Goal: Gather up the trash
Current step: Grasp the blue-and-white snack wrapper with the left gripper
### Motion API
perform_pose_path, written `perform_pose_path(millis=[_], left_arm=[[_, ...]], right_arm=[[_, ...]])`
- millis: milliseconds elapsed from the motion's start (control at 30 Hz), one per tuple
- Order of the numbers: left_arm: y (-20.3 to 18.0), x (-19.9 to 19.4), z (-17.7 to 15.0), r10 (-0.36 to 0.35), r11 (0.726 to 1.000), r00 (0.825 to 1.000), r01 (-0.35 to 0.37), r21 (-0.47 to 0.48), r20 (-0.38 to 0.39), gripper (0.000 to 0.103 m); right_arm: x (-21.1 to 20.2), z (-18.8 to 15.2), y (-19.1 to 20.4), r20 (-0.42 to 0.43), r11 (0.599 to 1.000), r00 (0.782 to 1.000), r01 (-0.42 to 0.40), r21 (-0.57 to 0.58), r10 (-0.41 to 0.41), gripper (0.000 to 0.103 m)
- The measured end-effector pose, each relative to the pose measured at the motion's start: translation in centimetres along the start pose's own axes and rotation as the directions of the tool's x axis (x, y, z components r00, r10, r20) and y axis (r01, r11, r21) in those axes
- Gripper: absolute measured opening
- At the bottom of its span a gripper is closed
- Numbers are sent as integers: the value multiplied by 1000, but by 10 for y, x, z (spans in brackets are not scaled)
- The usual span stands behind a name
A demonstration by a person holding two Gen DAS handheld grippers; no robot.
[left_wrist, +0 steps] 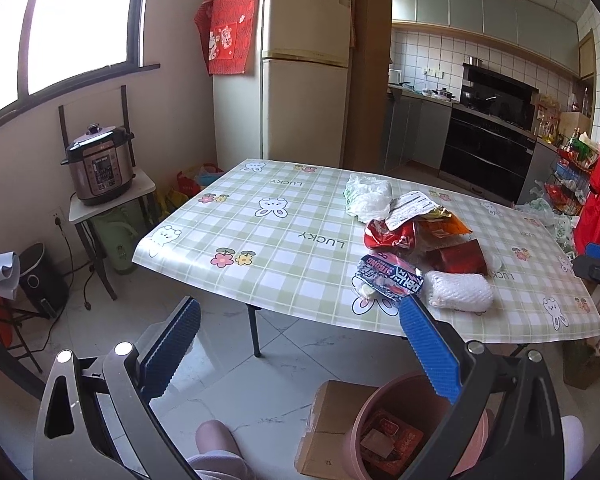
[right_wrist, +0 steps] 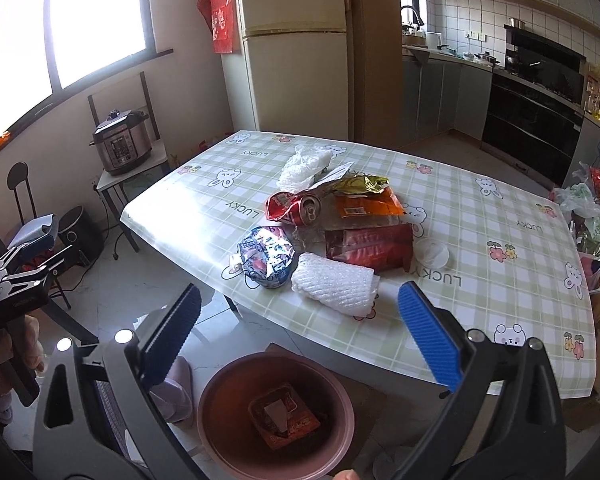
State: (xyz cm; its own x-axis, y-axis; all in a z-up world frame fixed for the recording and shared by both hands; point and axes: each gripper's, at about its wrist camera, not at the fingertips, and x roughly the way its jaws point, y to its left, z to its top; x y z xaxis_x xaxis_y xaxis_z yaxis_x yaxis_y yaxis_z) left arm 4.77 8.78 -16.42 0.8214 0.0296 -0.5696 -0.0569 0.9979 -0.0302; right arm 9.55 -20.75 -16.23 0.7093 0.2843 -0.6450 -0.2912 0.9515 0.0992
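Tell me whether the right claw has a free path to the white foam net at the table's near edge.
Probably yes. The right claw is open and empty, and the white foam net lies just ahead of it, topmost at the near edge, with nothing between.

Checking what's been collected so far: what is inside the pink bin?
An orange-red snack wrapper lies at the bottom of the pink bin. Whether anything sits beneath the wrapper cannot be seen.

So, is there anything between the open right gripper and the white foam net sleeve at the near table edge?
Nothing visible. The right gripper hangs open above the pink round bin, and the white foam net sleeve lies just ahead on the checked tablecloth, with only bare cloth before it.
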Motion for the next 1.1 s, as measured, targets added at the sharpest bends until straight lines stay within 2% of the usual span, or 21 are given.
perform_pose_path(millis=[167,267,400,433,500,600,700,833,1000,1100], left_arm=[[-9,21,-1,-2,1000,999,2,-8,-50,97],[-21,40,1,-30,999,996,31,14,-84,83],[-42,69,6,-119,993,983,119,-4,-139,76],[-47,79,7,-153,988,975,151,-22,-160,72],[-57,101,8,-209,978,957,198,-73,-202,55],[-67,140,4,-292,951,918,250,-182,-268,43],[-74,177,-4,-338,928,888,258,-269,-311,37],[-70,223,-12,-415,867,839,247,-433,-352,26],[-68,254,-20,-422,847,817,200,-493,-394,25],[-65,265,-21,-443,824,805,191,-534,-395,25]], right_arm=[[12,0,-5,-4,1000,1000,9,-15,-9,97],[22,0,-12,-19,1000,1000,14,-17,-15,97],[38,-1,-23,-35,1000,999,23,-15,-24,97],[42,-2,-25,-38,1000,999,26,-17,-26,97],[51,-3,-31,-43,999,998,36,-20,-37,97],[67,-5,-41,-58,999,997,43,-19,-44,97],[81,-8,-50,-69,999,997,43,-22,-44,97],[97,-11,-59,-94,999,994,46,-22,-48,97],[110,-11,-64,-104,999,994,37,-29,-40,97],[117,-11,-66,-112,999,993,28,-34,-32,97]])
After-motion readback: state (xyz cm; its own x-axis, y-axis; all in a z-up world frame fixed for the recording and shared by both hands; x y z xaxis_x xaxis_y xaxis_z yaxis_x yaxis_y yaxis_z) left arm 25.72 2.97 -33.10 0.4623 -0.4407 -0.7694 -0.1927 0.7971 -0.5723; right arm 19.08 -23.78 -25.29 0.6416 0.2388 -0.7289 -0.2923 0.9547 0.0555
